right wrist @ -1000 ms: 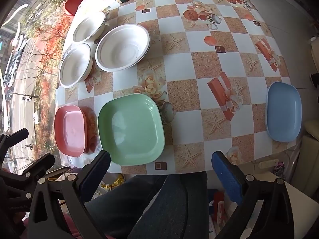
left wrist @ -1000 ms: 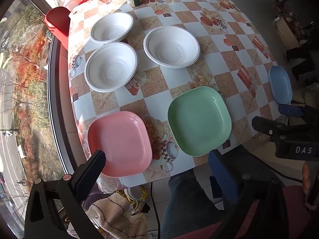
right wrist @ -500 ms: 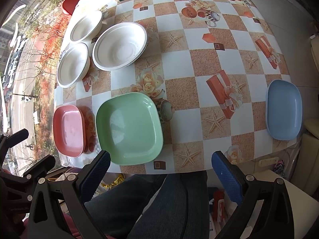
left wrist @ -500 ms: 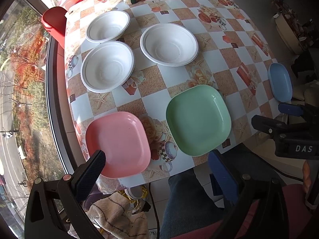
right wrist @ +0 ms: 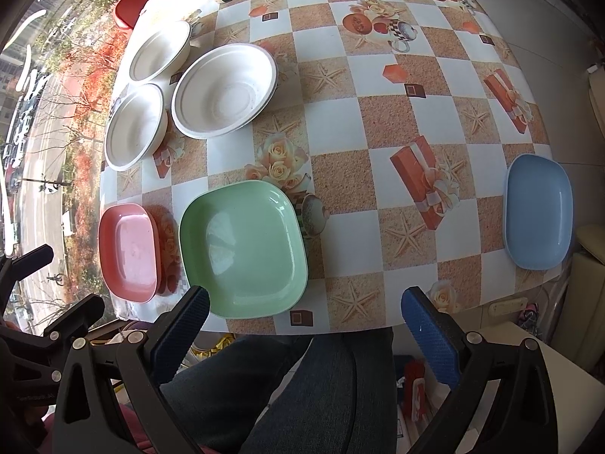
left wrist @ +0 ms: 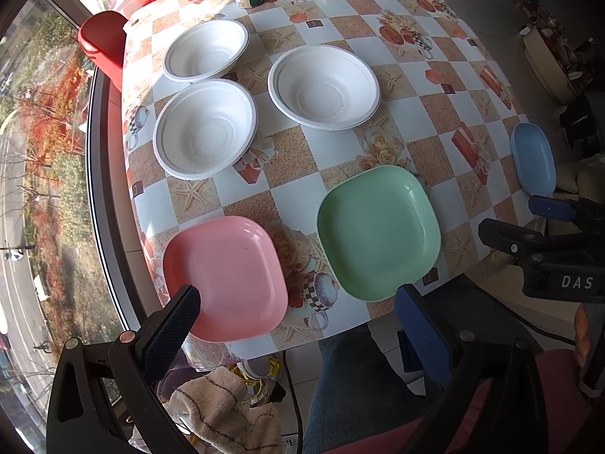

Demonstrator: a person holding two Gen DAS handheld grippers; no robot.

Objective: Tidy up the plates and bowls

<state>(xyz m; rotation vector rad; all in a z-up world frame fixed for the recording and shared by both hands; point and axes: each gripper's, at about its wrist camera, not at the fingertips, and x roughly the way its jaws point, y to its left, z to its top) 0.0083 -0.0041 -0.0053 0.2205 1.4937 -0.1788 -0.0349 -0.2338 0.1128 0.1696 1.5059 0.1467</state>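
Both tongs nudged closer to table [right wrist: 378, 132], left tongs [left wrist: 295, 310] apart, right tongs [right wrist: 306, 314] apart, blue plate [left wrist: 533, 162] edge-on.

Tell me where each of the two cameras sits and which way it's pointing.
Left wrist: sits on the left tongs off the table's near left edge, looking across at the pink plate; a trouser leg shows, and the right tongs.
Right wrist: sits on the right tongs at the near edge, facing the green plate; both legs show.
Shared: three white bowls, all plates including the blue plate.
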